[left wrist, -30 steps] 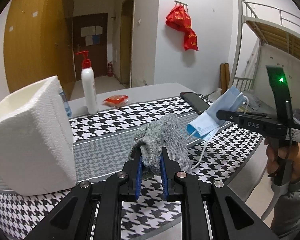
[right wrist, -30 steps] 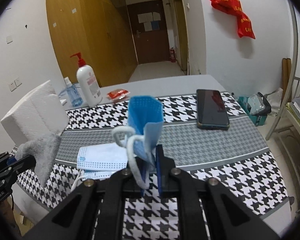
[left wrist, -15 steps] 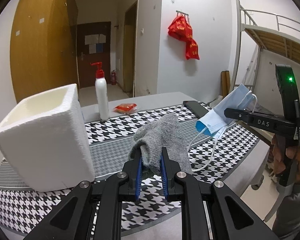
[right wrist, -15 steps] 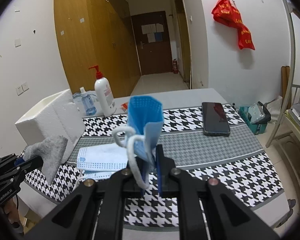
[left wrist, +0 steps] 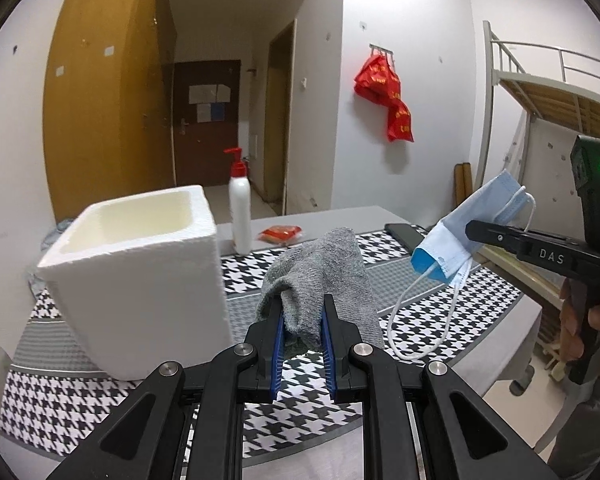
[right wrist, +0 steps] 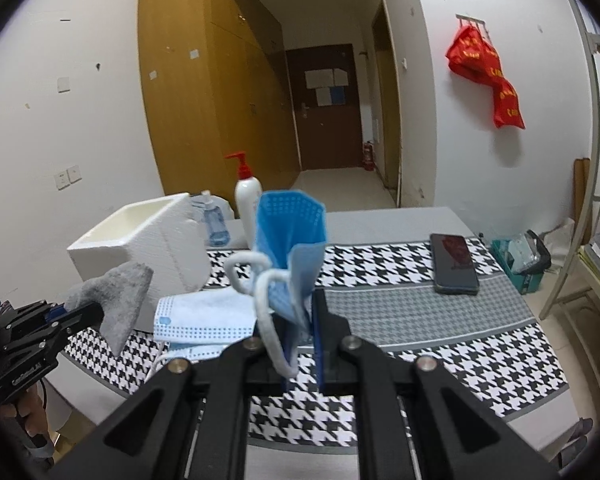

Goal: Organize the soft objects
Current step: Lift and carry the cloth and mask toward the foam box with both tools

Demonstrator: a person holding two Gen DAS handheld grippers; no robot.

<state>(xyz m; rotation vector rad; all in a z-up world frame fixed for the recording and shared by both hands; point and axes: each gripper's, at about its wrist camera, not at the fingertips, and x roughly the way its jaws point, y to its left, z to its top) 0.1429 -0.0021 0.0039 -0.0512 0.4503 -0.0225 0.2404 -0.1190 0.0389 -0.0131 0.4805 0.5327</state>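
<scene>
Both hand-held grippers have lifted and drawn back since the earlier frames, so more of the desk (left wrist: 496, 300) and the open top of the white foam box (left wrist: 140, 276) now shows. Left hand-held gripper (left wrist: 302, 334) is clamped on a grey knitted cloth (left wrist: 320, 276), which hangs in the air just right of the box. Right hand-held gripper (right wrist: 300, 342) is shut tight on a folded blue face mask (right wrist: 290, 240), its white ear loops (right wrist: 260, 292) dangling free. More masks (right wrist: 202, 314) lie on the houndstooth desk beside the box. The step appears to be carrying both soft items to the box. To do it well, bring each one over the opening in turn, clear the rim, and lower it inside before releasing, so the loops do not snag on the wall.
</scene>
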